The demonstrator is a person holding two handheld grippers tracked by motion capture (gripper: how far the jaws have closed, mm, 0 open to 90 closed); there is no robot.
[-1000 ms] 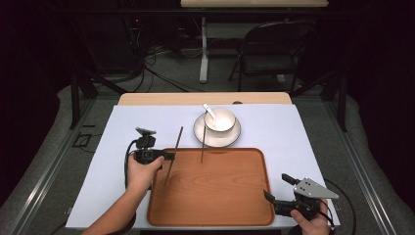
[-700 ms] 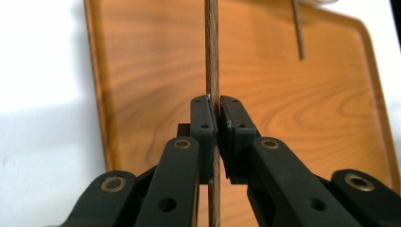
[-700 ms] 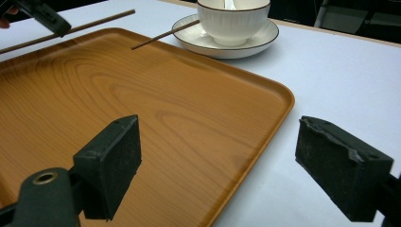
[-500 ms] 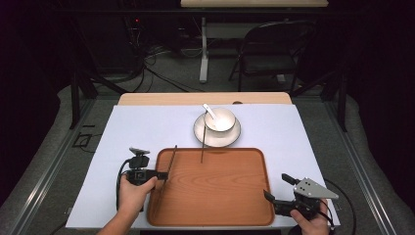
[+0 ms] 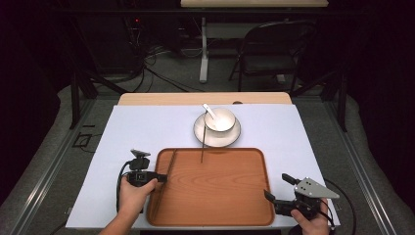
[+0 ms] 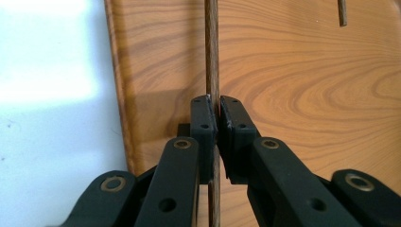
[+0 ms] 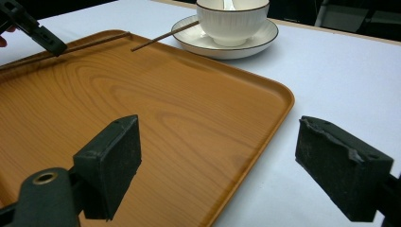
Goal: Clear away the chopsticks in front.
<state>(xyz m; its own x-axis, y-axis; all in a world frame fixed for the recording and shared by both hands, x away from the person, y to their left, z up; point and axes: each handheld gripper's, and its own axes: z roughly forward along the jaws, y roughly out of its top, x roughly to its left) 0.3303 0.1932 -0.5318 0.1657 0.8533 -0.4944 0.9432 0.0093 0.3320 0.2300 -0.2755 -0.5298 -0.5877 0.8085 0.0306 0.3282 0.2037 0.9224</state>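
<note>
Wooden, with a rounded rim, the tray [image 5: 215,205] serves as the landmark, lying on the white table cover [image 5: 127,127] at the near middle of the table. One dark chopstick [image 5: 166,174] is pinched between the closed pads of the left gripper [image 5: 161,178], which is held just at the tray's left rim. In the left gripper view the chopstick [image 6: 212,56] is seen clamped between the two pads and running straight ahead over the tray's floor [image 6: 307,85], close beside its left edge; a short length of it also passes back below the jaws. From above, the stick is seen slanting along the tray's left side, its far end near the tray's far left corner.

A second chopstick [image 5: 202,147] is laid across the tray's far rim, one end over the tray's floor and the other toward the saucer [image 5: 200,133]. The saucer is set just beyond the tray's far edge and carries a white bowl [image 5: 220,120], in which a white spoon [image 5: 209,109] is stood.

The right gripper [image 5: 278,188] is held at the tray's near right corner with its jaws spread wide and nothing between them; in the right gripper view the tray's corner [image 7: 279,94] is seen through the gap.
</note>
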